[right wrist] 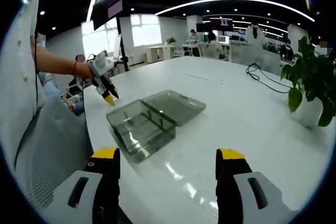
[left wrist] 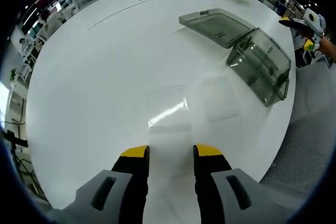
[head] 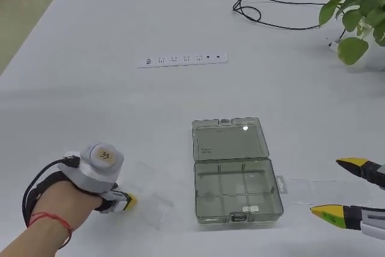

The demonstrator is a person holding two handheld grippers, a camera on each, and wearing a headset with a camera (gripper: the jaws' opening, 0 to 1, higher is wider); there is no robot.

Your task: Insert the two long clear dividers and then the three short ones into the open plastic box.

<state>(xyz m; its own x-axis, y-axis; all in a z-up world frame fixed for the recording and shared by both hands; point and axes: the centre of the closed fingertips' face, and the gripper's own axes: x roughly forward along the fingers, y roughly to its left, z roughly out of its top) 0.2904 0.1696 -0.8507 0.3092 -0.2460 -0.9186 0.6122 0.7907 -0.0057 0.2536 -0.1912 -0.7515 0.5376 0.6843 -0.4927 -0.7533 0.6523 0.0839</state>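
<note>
The left gripper point(head: 126, 201), in a hand point(head: 57, 203) at the head view's 8 o'clock, points its one visible yellow tip at the table point(head: 90, 106). Its second tip is hidden there. In the left gripper view the left gripper point(left wrist: 170, 153) has its jaws a narrow gap apart, with nothing between them.

The right gripper point(head: 338, 188) is cut off by the frame at 4 o'clock. Its jaws are spread wide and empty, as the right gripper view point(right wrist: 168, 154) also shows.

The box point(head: 237, 194) sits between the two grippers, with its lid point(head: 230, 139) laid flat open at the box's 12 o'clock. Faint lines cross the inside of the box; whether they are fitted walls cannot be told.

Clear dividers point(head: 153, 200) lie flat at the box's 9 o'clock, just ahead of the left tips. They are almost invisible apart from glints point(left wrist: 173, 114). More clear pieces point(head: 301, 188) lie at its 3 o'clock, between the right jaws' tips, and their count is unclear.

Further out, a power strip point(head: 182, 59) lies at 11 o'clock and a black cable point(head: 264, 13) at 12. A plant point(head: 358, 10) is cropped by the edge at 2 o'clock.
</note>
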